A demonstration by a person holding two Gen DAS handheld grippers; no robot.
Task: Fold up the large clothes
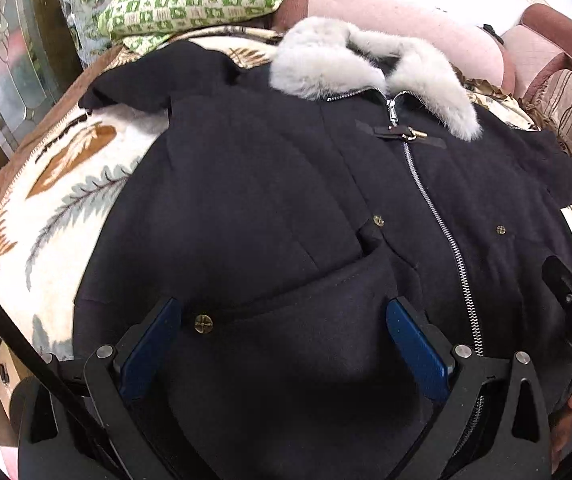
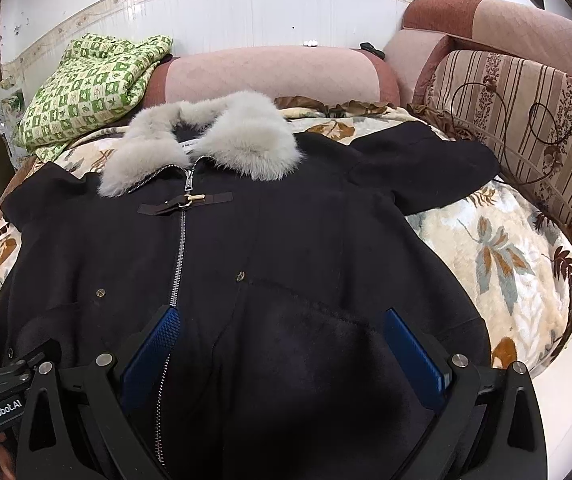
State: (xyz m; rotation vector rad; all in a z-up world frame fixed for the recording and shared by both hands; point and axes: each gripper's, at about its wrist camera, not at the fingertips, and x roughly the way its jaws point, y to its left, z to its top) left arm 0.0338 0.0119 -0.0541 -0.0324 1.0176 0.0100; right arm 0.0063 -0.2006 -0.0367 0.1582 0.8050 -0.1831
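A large black coat (image 1: 269,184) with a grey fur collar (image 1: 370,64) and a silver front zipper (image 1: 442,224) lies front-up on a leaf-patterned blanket (image 1: 65,184). It also shows in the right wrist view (image 2: 286,232), collar (image 2: 205,144) at the far end, sleeves spread to both sides. My left gripper (image 1: 286,320) is open, its blue fingers low over the coat's lower left front by a pocket flap. My right gripper (image 2: 281,332) is open over the lower right front, beside the zipper (image 2: 179,256). Neither holds cloth.
A green checked quilt (image 2: 85,84) lies at the far left. A pink bolster (image 2: 269,72) runs behind the collar. A striped cushion (image 2: 526,120) and a sofa arm stand at the right. The blanket's edge and white floor (image 2: 566,392) show at lower right.
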